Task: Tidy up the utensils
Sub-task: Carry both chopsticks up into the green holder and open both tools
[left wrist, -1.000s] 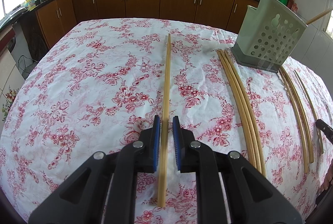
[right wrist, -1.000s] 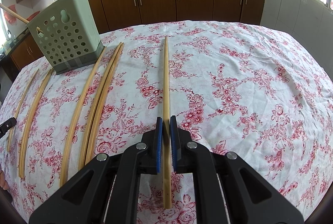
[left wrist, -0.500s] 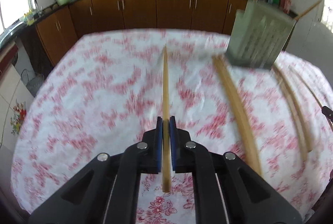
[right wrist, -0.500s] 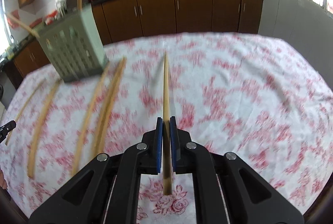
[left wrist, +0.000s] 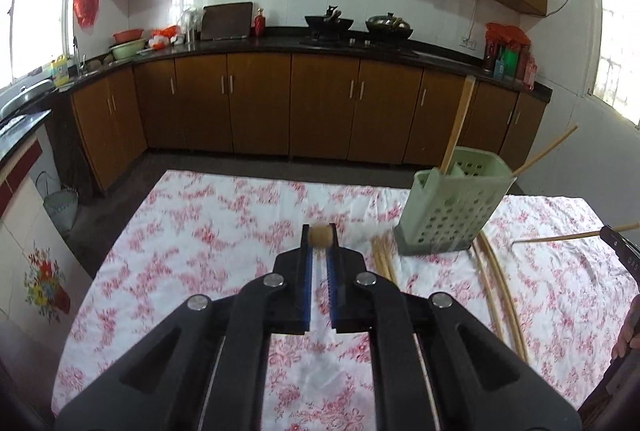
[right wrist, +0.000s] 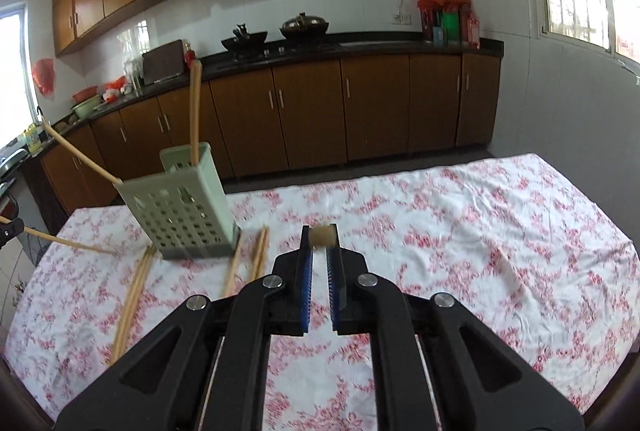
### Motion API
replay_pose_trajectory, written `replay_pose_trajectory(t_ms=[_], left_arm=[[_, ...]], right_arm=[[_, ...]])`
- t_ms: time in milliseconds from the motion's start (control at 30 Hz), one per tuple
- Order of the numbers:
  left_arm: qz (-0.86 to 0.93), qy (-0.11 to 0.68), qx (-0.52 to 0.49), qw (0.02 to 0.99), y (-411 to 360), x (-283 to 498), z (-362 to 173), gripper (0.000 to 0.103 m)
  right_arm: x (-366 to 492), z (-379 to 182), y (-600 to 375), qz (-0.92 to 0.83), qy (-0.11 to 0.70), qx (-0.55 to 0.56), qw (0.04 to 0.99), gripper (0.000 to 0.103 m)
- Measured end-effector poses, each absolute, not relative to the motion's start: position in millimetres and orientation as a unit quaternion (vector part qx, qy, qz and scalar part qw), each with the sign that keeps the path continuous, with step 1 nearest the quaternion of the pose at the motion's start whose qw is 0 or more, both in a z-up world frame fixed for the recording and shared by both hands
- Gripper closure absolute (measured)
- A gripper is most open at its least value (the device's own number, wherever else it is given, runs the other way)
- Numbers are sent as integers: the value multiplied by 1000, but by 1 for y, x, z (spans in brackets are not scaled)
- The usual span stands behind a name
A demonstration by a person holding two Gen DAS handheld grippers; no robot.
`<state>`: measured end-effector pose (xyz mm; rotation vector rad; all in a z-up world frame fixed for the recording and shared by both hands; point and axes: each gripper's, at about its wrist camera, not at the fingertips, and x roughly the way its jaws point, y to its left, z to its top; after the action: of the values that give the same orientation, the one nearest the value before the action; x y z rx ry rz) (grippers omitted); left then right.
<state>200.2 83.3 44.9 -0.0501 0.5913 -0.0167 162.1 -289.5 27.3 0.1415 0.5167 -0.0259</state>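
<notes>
Now left gripper [left wrist: 320, 237] and right gripper [right wrist: 320, 237] are each pinching a chopstick [left wrist: 321, 236] end-on, near the holder [left wrist: 452, 209]; no legible writing.

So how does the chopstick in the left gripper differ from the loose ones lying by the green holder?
The left gripper pinches its chopstick clear of the tablecloth; the loose chopsticks lie flat on it. The held one points away, seen end-on; the loose ones show their length. Both are the same tan wood.
</notes>
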Motion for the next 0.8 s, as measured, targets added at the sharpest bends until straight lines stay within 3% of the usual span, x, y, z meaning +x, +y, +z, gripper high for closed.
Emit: replay_pose_trajectory(t_ms=[467,800], left_arm=[[-104,222,-5,969,34,175,126,95],[-130,172,-14,976,3,187,170,95]], right_arm=[[155,121,-250,83,140,82,983,95],[169,156,-239,100,60,101,988,95]])
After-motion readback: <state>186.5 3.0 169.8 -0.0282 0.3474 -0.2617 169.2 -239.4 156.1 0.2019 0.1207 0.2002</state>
